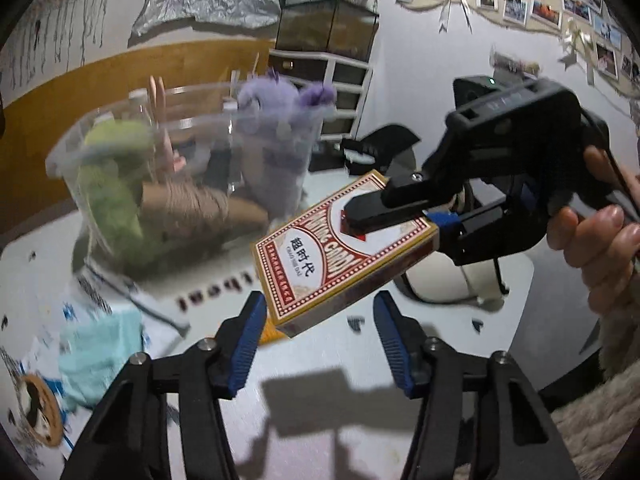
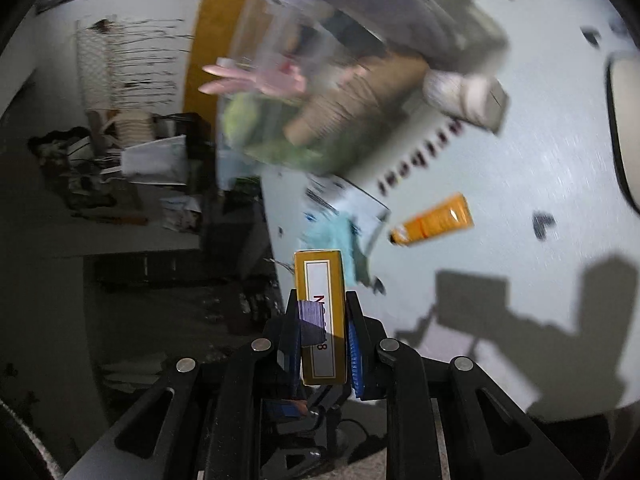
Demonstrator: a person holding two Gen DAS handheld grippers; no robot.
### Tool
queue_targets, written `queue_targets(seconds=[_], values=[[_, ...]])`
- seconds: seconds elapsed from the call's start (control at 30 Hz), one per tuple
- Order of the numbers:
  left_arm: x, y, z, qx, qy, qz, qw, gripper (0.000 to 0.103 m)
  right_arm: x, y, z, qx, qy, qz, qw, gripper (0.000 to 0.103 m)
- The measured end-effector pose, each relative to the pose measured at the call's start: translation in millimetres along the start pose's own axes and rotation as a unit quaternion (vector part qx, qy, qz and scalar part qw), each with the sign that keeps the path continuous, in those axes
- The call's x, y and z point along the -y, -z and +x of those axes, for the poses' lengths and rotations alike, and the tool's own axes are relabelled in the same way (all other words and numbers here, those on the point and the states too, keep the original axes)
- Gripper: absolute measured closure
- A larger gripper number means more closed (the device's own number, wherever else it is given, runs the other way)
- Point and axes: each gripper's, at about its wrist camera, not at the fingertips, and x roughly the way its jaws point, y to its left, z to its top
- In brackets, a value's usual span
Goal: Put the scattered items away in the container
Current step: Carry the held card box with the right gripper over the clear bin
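Note:
A red and gold playing-card box (image 1: 344, 248) hangs in the air above the white table (image 1: 304, 408), clamped by my right gripper (image 1: 360, 220), which reaches in from the right. In the right wrist view the box's gold edge (image 2: 322, 316) sits between the shut fingers of the right gripper (image 2: 323, 320). My left gripper (image 1: 320, 340) is open and empty just below the box. The clear plastic container (image 1: 120, 184) stands behind on the left, holding a green plush, a purple plush (image 1: 280, 128) and a spool of twine (image 1: 188, 208). An orange tube (image 2: 434, 221) lies on the table.
A teal cloth (image 1: 96, 360) lies on printed paper at the left, next to a round woven coaster (image 1: 38, 408). A white oval object (image 1: 452, 280) with a black rim sits on the right. A dark drawer cabinet (image 1: 332, 80) stands behind the table.

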Motion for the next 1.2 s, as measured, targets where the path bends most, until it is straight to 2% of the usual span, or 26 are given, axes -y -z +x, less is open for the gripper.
queue_targets(seconds=[0.07, 0.13, 0.27, 0.33, 0.47, 0.57, 0.63, 0.77, 0.87, 1.03, 1.2], values=[[-7, -18, -7, 0.011, 0.013, -0.001, 0.9999, 0.049, -13, -7, -8, 0.011, -0.016, -0.013, 1.0, 0.082], [-9, -38, -13, 0.029, 0.009, 0.013, 0.9995, 0.049, -28, -17, -15, 0.02, -0.029, -0.027, 0.999, 0.082], [-19, -78, -18, 0.063, 0.01, 0.022, 0.9977, 0.049, -68, -41, -26, 0.045, -0.034, -0.076, 0.996, 0.082], [-24, -104, -16, 0.086, -0.002, 0.038, 0.9955, 0.05, -88, -55, -31, 0.056, -0.033, -0.101, 0.993, 0.082], [-34, -144, -10, 0.119, -0.023, 0.06, 0.9908, 0.05, -136, -91, -37, 0.082, -0.014, -0.166, 0.983, 0.082], [-47, -158, -2, 0.124, -0.039, 0.059, 0.9898, 0.05, -161, -121, -36, 0.107, 0.018, -0.197, 0.974, 0.082], [-57, -159, 1, 0.123, -0.037, 0.051, 0.9905, 0.05, -171, -142, -32, 0.115, 0.042, -0.21, 0.97, 0.082], [-78, -140, 9, 0.097, -0.042, 0.032, 0.9939, 0.05, -178, -184, 0, 0.104, 0.143, -0.233, 0.956, 0.082], [-94, -123, 14, 0.072, -0.044, 0.007, 0.9964, 0.05, -171, -209, 42, 0.061, 0.225, -0.25, 0.94, 0.082], [-114, -90, 14, 0.041, -0.054, -0.042, 0.9968, 0.05, -146, -234, 106, -0.019, 0.303, -0.24, 0.922, 0.082], [-130, -61, 7, 0.026, -0.067, -0.082, 0.994, 0.05, -126, -239, 156, -0.067, 0.38, -0.25, 0.888, 0.082]])
